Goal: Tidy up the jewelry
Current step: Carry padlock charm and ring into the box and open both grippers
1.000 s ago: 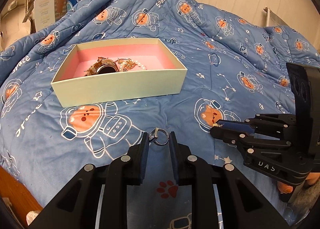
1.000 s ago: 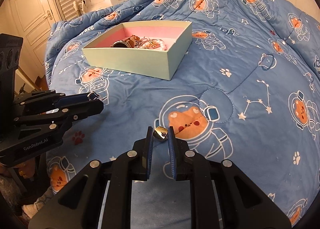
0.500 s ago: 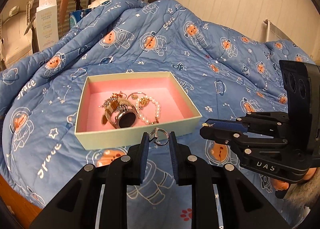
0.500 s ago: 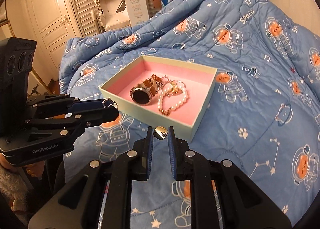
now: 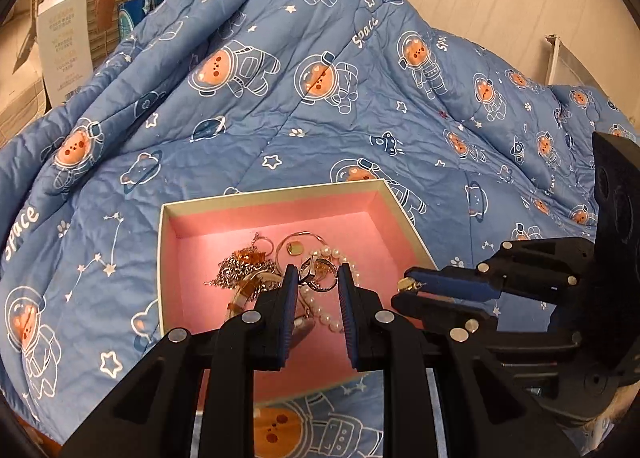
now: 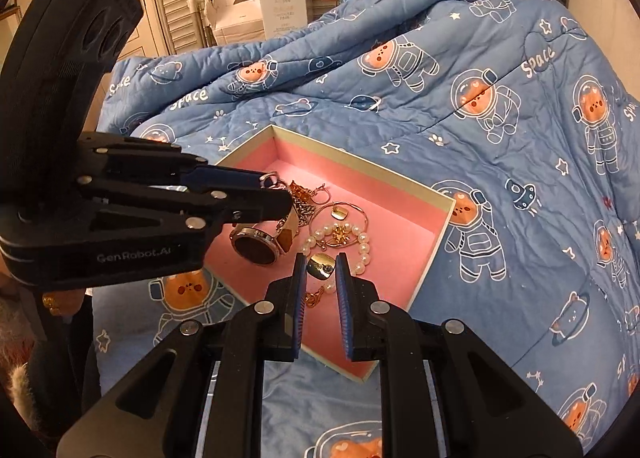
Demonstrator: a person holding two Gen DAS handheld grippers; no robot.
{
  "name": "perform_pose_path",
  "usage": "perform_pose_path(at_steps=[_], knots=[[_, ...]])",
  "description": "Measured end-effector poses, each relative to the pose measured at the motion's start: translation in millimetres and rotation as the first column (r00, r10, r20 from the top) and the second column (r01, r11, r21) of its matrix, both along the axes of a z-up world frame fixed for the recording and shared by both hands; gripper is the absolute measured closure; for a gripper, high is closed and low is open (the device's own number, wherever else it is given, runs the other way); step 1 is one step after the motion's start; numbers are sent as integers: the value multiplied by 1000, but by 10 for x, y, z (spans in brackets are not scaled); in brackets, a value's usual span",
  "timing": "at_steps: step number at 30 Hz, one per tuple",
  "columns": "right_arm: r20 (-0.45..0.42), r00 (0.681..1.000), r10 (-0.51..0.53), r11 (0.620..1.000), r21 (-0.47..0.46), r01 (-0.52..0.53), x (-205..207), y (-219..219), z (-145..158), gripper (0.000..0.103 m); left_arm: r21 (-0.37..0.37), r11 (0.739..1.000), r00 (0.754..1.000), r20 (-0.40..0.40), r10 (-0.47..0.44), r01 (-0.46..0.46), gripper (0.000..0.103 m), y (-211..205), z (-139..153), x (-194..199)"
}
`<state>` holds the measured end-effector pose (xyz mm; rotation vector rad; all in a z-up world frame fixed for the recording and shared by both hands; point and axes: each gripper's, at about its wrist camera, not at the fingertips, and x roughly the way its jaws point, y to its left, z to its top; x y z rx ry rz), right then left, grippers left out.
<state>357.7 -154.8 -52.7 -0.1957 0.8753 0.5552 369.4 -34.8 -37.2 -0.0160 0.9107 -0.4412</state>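
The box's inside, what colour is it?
Pink; the box lining shows best in the right wrist view.

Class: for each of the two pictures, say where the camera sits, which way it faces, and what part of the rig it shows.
Left wrist: sits on the left gripper, looks forward and down into the box; the right gripper enters from the right.
Right wrist: sits on the right gripper, faces the box; the left gripper enters from the left.
Both share the box, the pearl bracelet and the quilt.

Left tool (image 5: 318,278): matte black plastic arms, blue ribbed pads, silver round screws. Right tool (image 6: 321,266): same build. White "GenRobot.AI" lettering at left of right-wrist frame.
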Motion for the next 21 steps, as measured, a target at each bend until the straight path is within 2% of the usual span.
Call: perform_pose_path(at_steps=[5, 12, 21], knots=[[-50, 999, 14, 1000, -18, -15, 196, 47, -103, 88, 25, 999, 997, -76, -18, 20, 83, -138, -129, 316], [-83, 996, 38, 999, -26, -40, 294, 105, -172, 88, 33, 998, 984, -175, -44, 50, 83, -274, -372, 542], [-122, 992, 46, 997, -60, -53, 361, 184, -302, 87, 34, 998, 974, -222, -35, 44, 83, -322, -507, 642]])
